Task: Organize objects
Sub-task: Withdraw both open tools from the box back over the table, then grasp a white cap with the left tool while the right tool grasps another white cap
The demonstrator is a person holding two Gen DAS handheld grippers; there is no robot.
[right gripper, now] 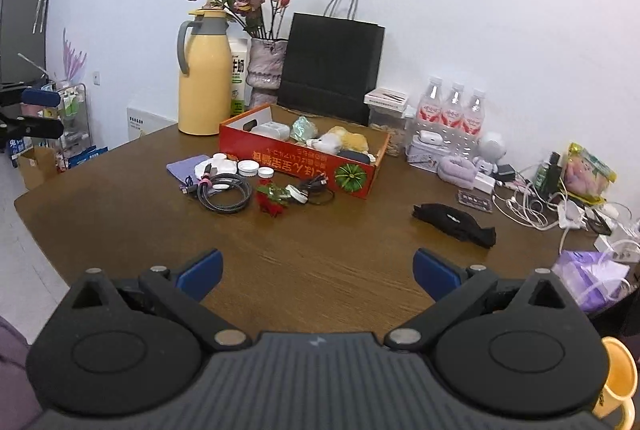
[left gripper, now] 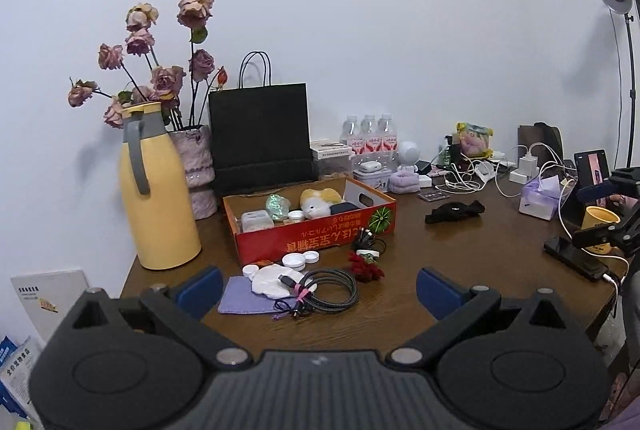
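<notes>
A red cardboard box (left gripper: 316,234) (right gripper: 296,166) stands on the brown table and holds a plush toy (left gripper: 320,200), a white charger and small jars. In front of it lie a coiled braided cable (left gripper: 332,290) (right gripper: 226,196), a purple pouch (left gripper: 240,298) (right gripper: 182,166), white lids (left gripper: 300,260) (right gripper: 250,166) and a red flower (left gripper: 366,268) (right gripper: 272,200). A black cloth (left gripper: 454,211) (right gripper: 452,220) lies to the right. My left gripper (left gripper: 319,292) is open just short of the cable and pouch, gripping nothing. My right gripper (right gripper: 319,272) is open over bare wood, empty.
A yellow thermos jug (left gripper: 158,186) (right gripper: 202,70), a vase of dried roses (left gripper: 198,166), a black paper bag (left gripper: 260,134) (right gripper: 330,66) and water bottles (right gripper: 452,110) line the wall. Tangled chargers (right gripper: 532,206), a tissue pack (left gripper: 538,196), a phone and a yellow mug (right gripper: 618,382) crowd the right end.
</notes>
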